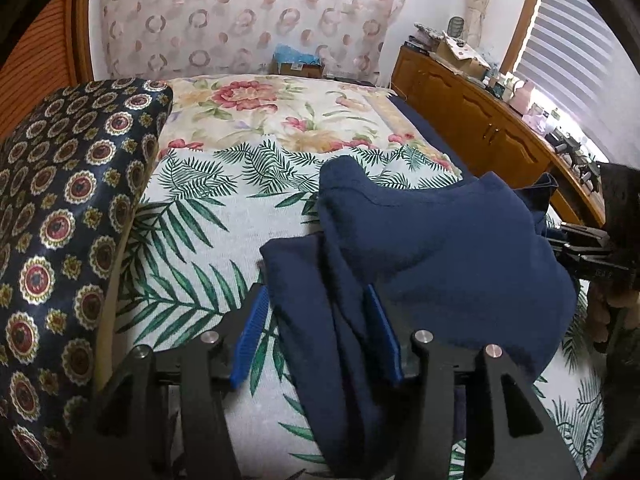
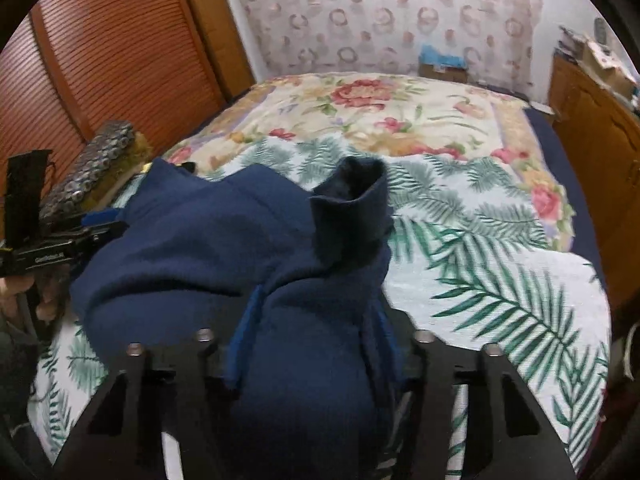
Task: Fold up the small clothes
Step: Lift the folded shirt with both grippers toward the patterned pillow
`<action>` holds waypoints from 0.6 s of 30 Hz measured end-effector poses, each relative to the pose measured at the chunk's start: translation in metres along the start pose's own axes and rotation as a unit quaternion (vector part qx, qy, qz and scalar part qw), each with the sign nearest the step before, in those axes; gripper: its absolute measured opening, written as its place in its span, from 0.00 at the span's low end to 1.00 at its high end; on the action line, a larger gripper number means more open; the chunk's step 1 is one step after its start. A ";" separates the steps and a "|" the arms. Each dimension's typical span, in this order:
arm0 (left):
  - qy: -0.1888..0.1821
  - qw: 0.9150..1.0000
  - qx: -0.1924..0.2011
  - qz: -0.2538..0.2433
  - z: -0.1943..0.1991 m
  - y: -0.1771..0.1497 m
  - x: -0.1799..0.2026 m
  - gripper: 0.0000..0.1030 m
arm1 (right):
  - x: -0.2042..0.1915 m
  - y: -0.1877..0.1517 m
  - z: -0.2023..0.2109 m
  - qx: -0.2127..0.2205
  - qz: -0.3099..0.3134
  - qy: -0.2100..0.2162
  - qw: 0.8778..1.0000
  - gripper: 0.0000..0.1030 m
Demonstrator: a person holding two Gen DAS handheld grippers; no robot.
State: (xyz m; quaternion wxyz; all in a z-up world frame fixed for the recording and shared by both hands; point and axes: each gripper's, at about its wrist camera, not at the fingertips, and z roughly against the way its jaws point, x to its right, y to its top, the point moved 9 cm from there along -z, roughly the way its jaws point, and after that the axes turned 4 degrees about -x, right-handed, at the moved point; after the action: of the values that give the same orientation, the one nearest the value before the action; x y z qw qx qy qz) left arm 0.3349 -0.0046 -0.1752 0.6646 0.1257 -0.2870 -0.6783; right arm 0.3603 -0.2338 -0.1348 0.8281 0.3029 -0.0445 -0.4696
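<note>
A navy garment (image 1: 440,240) lies bunched in a mound on the fern-print bed sheet (image 1: 192,220). A fold of it runs between the jaws of my left gripper (image 1: 316,292) and rests against the right pad. Sheet shows in a gap beside the left pad (image 1: 250,340), so this gripper is open. In the right wrist view the navy garment (image 2: 192,248) fills the space between the pads of my right gripper (image 2: 316,296), which is shut on a thick bunch. One cuff or sleeve end (image 2: 352,196) stands up. The left gripper (image 2: 104,224) touches the cloth's left edge.
A dark medallion-print cushion (image 1: 60,240) borders the bed's left side. A floral blanket (image 1: 280,112) covers the far half. A cluttered wooden sideboard (image 1: 500,132) runs along the right, a louvered wooden door (image 2: 100,60) along the left. A cardboard box (image 1: 298,66) sits beyond the bed.
</note>
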 end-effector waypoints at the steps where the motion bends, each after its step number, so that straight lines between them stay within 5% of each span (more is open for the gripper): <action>1: -0.007 1.000 -0.001 0.000 0.001 -0.001 0.002 0.45 | -0.002 0.000 0.000 0.000 0.002 0.005 1.000 0.38; 7: -0.030 0.999 0.001 -0.031 0.010 0.002 0.020 0.07 | -0.011 0.003 0.001 0.004 0.020 0.023 1.000 0.22; 18: -0.069 0.993 0.091 -0.029 0.094 0.018 0.034 0.04 | -0.037 0.034 0.054 0.081 0.033 0.028 0.996 0.18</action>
State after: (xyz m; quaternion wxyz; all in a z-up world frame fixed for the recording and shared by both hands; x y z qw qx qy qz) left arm 0.2947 -0.0162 -0.0827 0.6093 0.1468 -0.3886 -0.6754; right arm 0.3454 -0.2163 -0.0647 0.8166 0.3807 -0.0691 -0.4283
